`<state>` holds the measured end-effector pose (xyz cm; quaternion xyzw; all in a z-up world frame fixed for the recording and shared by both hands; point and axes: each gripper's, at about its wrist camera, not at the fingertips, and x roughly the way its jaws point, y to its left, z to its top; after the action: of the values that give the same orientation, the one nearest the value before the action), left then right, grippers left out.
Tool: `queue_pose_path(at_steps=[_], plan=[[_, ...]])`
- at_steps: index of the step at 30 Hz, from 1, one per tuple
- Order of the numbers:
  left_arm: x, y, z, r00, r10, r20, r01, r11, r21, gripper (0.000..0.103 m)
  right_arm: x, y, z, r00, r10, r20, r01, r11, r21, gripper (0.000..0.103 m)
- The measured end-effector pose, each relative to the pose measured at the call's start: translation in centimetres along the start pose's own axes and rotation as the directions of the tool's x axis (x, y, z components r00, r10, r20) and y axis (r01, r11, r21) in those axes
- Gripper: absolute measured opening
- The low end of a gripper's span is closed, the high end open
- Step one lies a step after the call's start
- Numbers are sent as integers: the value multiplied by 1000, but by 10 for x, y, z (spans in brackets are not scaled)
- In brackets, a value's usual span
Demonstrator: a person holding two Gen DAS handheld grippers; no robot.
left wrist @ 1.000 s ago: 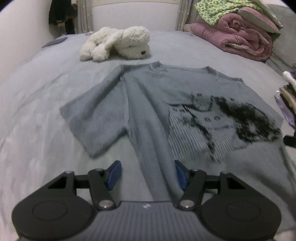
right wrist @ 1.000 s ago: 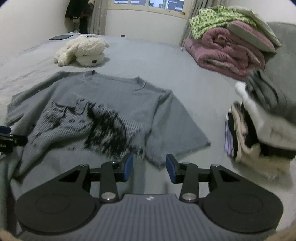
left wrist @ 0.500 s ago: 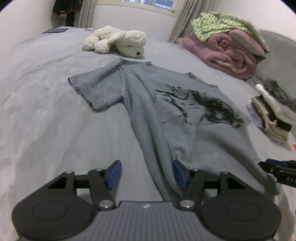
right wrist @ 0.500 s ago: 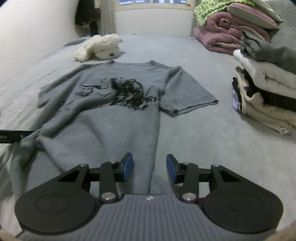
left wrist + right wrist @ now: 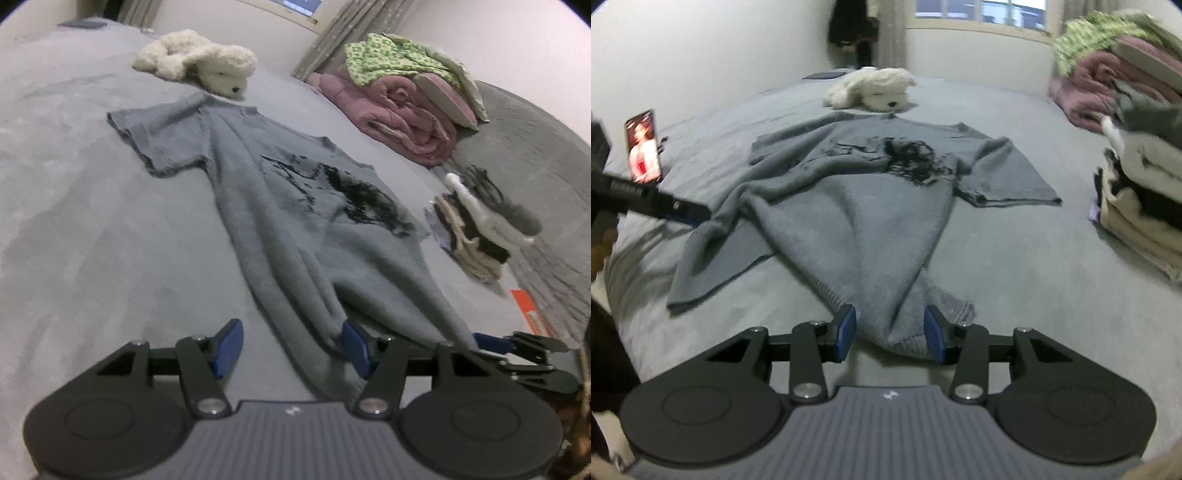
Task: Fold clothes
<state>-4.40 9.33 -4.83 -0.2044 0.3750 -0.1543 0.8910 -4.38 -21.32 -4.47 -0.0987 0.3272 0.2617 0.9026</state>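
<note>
- I have a grey sweater (image 5: pixel 295 229) lying on the grey bed (image 5: pixel 92 240), collar far from me beside a white plush dog (image 5: pixel 207 62), its black printed front facing up.
- My left gripper (image 5: pixel 291 347) sits at the near hem; its jaws are closing, with a bunched fold of hem between the blue pads.
- The fabric lies against the right-hand pad (image 5: pixel 354 347), while a clear gap shows beside the other pad, so nothing is pinched there.
- My right gripper (image 5: pixel 890 334) is at the other hem corner; its pads stand apart with a ridge of the sweater (image 5: pixel 871 221) running between them, and I see cloth against the right-hand pad only.
- The lower body of the sweater is rucked into long folds, and one flap spreads flat to the left in the right wrist view.
- A stack of folded clothes (image 5: pixel 1137 199) sits well right of the sweater.
- Rolled pink bedding (image 5: pixel 399 114) with a green patterned cloth on top lies at the far right.
- A phone (image 5: pixel 642 146) with a lit screen stands at the left in the right wrist view.
</note>
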Motion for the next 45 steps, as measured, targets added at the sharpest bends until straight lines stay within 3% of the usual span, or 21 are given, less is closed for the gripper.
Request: queue_pose_path(at_steps=[5,11,19,20,21,23,25,26,27,28,35,45], plan=[[6,-9,-5,998,-45,-48,46,999,21,58,-2,-1,1,1000,-19,-5,19,998,-59,45],[7,-9,-13,985,-134,-109,133,991,-20,53,-10,-24,5,1000,6,10,-7,1000,26,45],[12,-6,-24,962,-219,-161,200,972,-127,32,-4,-10,-2,999,24,-46,-27,998,-55,45],[13,-8,-26,964,-209,-166,191,974,-122,27,-2,-7,-3,999,17,-50,-20,998,-68,45],[14,-11,-27,966,-196,-170,178,977,-114,15,1,-4,-4,999,5,-52,-10,996,-85,45],[14,-15,-27,969,-173,-176,158,983,-98,10,7,2,-4,998,-27,-60,20,994,-109,45],[8,-16,-23,972,-161,-169,149,985,-83,8,12,4,-2,996,-50,-67,44,995,-94,34],[5,-17,-21,974,-155,-164,144,987,-76,8,12,2,0,997,-50,-66,45,997,-69,21],[2,-18,-18,976,-149,-160,140,988,-69,8,11,1,2,997,-50,-66,47,998,-44,14],[-2,-19,-16,977,-144,-156,136,989,-61,7,10,-2,4,997,-45,-65,44,999,-8,11],[-45,-21,11,993,-87,-79,84,996,-36,7,-12,-15,27,999,-17,-46,26,979,200,10],[-102,-13,32,997,-16,-71,18,1000,22,7,-58,-25,56,996,58,-66,-26,913,406,9]])
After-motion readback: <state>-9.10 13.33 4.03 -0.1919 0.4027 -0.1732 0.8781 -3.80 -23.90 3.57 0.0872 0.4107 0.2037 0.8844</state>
